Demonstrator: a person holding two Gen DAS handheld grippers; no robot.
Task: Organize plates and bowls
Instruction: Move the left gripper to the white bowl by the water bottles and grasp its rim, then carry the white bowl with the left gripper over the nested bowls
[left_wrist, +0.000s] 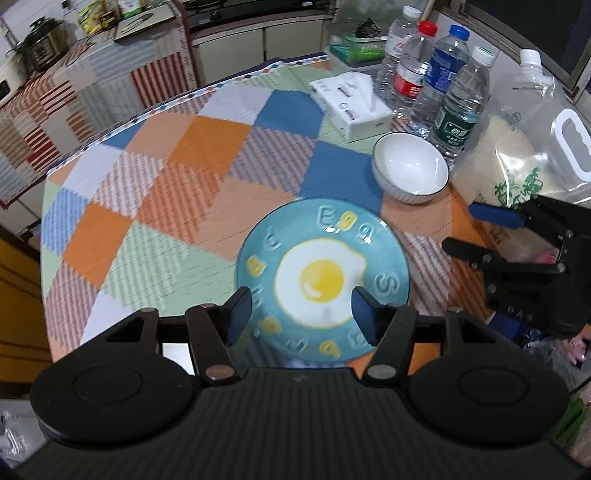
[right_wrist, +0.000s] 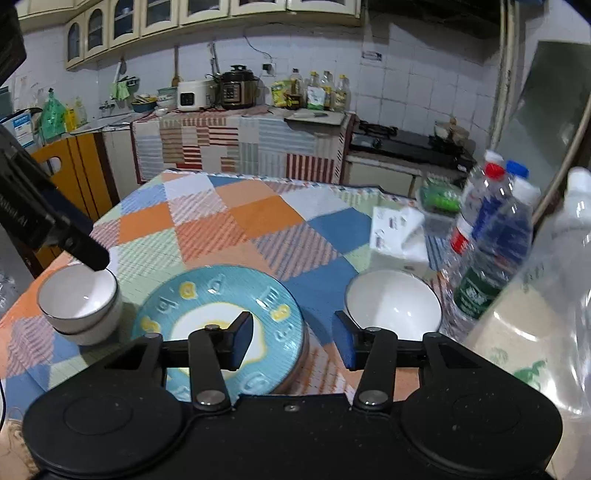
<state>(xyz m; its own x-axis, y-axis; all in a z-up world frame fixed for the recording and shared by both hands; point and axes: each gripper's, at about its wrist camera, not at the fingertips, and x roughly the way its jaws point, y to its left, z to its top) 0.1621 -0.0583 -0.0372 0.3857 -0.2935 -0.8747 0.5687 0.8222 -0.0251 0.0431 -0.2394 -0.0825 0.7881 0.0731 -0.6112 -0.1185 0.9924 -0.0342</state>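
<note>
Sitting near the left edge of the table (right_wrist: 221, 206), which is covered in a chequered cloth of orange, blue and pale green, is a stack of two white ceramic bowls (right_wrist: 79, 301), one nested in the other, probably already gathered to save room. Just beside them to the right lies the round turquoise plate with a fried-egg picture and raised letters (right_wrist: 221, 317); from the right wrist view it seems to rest on something brownish beneath, perhaps another dish, though I cannot tell for sure. The left gripper (left_wrist: 301, 314) hovers over this plate with its blue pads apart and nothing between them, touching nothing. Further right a single white bowl (left_wrist: 410, 168) stands apart from the plate, close to the right edge, likely the piece left to be joined to the stack. The right gripper (right_wrist: 293, 341) hangs with its jaws apart and empty, one finger over the plate and the other before the lone bowl, so it looks set to go for that bowl next. Behind it stand a white tissue box (left_wrist: 349, 105), four clear plastic water bottles (left_wrist: 439, 85) and a big clear bag of rice (left_wrist: 524, 147), crowding the bowl closely enough that a careless reach could knock them.
</note>
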